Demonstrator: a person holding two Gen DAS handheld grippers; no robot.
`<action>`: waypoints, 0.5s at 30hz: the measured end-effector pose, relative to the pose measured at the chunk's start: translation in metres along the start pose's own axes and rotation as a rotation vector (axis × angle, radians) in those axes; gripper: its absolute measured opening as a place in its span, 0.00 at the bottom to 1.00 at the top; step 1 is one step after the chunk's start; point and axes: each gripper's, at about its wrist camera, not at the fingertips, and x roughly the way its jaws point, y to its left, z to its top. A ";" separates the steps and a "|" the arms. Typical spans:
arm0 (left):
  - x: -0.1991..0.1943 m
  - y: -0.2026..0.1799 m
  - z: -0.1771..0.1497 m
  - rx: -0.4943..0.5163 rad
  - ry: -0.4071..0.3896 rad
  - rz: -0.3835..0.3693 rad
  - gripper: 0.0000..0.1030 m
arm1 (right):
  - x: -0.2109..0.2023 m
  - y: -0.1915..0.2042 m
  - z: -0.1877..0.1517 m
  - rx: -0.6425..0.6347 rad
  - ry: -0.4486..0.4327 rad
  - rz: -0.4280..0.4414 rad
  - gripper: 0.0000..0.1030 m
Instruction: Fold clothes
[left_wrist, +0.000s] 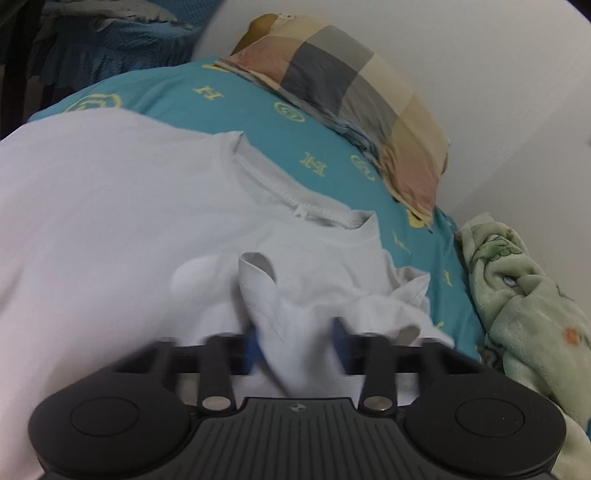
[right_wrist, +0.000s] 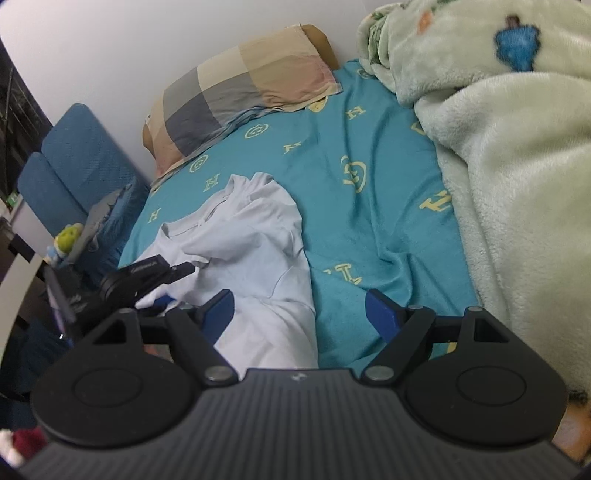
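On the bed, a white T-shirt (right_wrist: 255, 243) is spread over the teal sheet (right_wrist: 369, 229) printed with yellow letters, its neckline turned toward the checked pillow (right_wrist: 243, 88) at the wall. A bunched fold of the T-shirt (left_wrist: 295, 325) is gripped between the blue-padded fingers of the left gripper (left_wrist: 297, 343), which are closed onto the cloth; the frame is blurred around them. The ribbed collar (left_wrist: 295, 199) is seen just beyond the pinched fold, and crumpled fabric is gathered to its right.

The right gripper (right_wrist: 303, 314) is held above the lower part of the garment with its fingers spread wide and nothing between them; one finger is over the white cloth, the other over the bare sheet. The left gripper (right_wrist: 147, 280) is seen from this view at the T-shirt's left edge.

A pale green fleece blanket (right_wrist: 498, 166) is heaped along the bed's right side, against the wall. A blue chair (right_wrist: 74, 166) stands beside the bed near the pillow.
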 end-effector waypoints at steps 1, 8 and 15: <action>0.002 -0.003 0.005 0.012 -0.001 -0.007 0.01 | 0.001 -0.001 0.000 0.007 0.004 0.005 0.77; -0.021 0.002 0.055 0.025 -0.107 0.081 0.01 | 0.002 -0.005 0.003 0.044 0.006 0.037 0.77; -0.004 0.050 0.066 -0.007 -0.007 0.257 0.13 | 0.012 0.006 -0.002 -0.021 0.075 0.081 0.77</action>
